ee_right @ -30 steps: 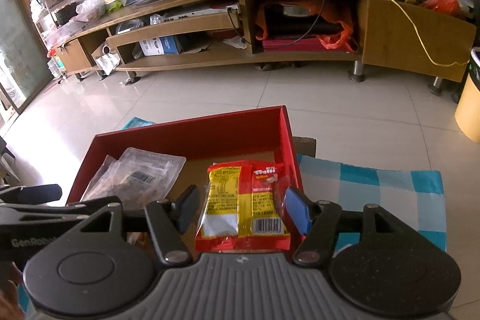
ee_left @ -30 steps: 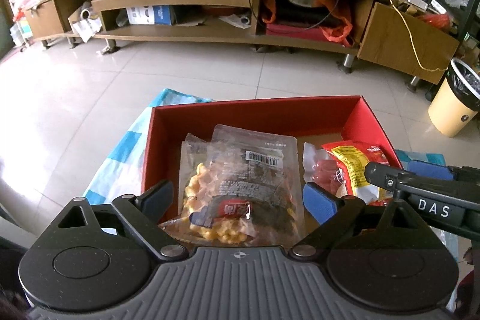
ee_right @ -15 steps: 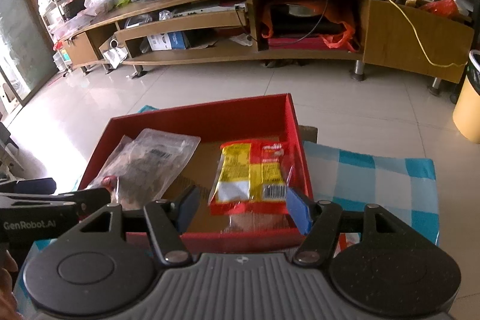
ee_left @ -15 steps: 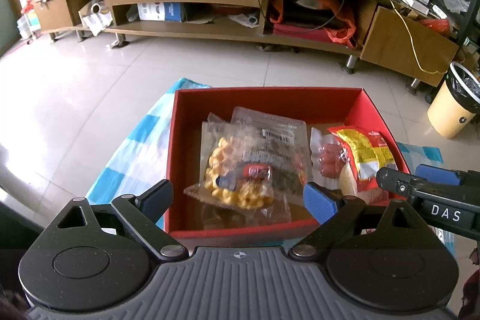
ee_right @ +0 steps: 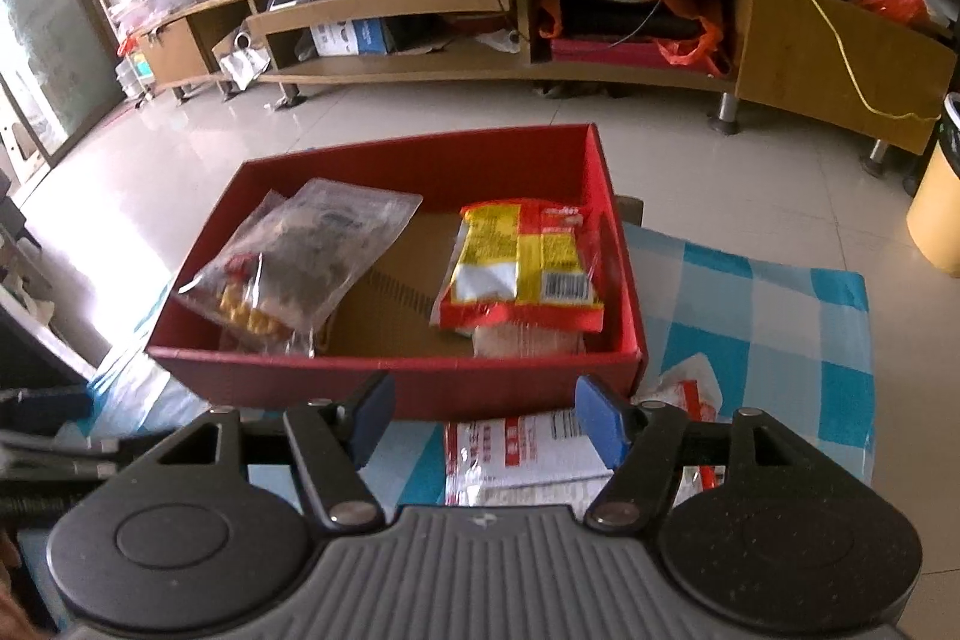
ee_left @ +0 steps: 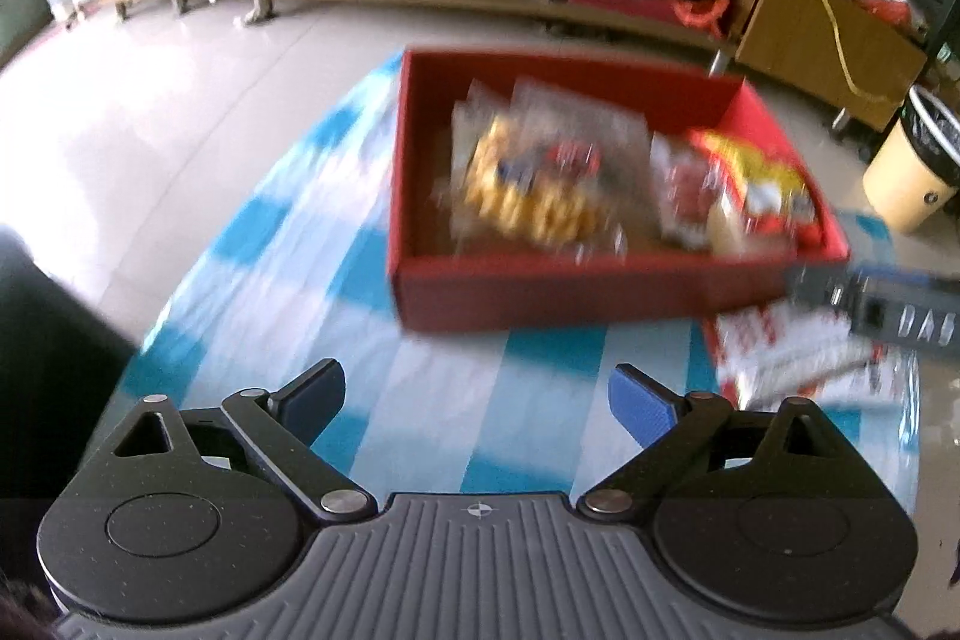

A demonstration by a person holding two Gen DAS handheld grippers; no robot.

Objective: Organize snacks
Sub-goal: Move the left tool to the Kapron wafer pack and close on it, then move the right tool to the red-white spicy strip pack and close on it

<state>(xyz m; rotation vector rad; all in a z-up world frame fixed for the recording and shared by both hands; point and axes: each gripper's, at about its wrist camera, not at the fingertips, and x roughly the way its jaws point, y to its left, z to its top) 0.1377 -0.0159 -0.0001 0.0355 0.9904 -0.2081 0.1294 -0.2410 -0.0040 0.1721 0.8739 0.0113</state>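
Right wrist: red box [ee_right: 414,391] holds three snack packets (one white packet [ee_right: 528,451] outside); both grippers empty, jaws apart.

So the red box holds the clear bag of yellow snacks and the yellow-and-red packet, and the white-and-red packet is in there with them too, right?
Not quite. The clear bag and the yellow-and-red packet are inside the red box, but the white-and-red packet is not: it lies outside, on the blue checked cloth in front of the box's near wall. The right wrist view shows it.

A long wooden TV cabinet [ee_right: 510,10] stands on glossy pale floor tiles [ee_right: 180,148], daylight from the left.
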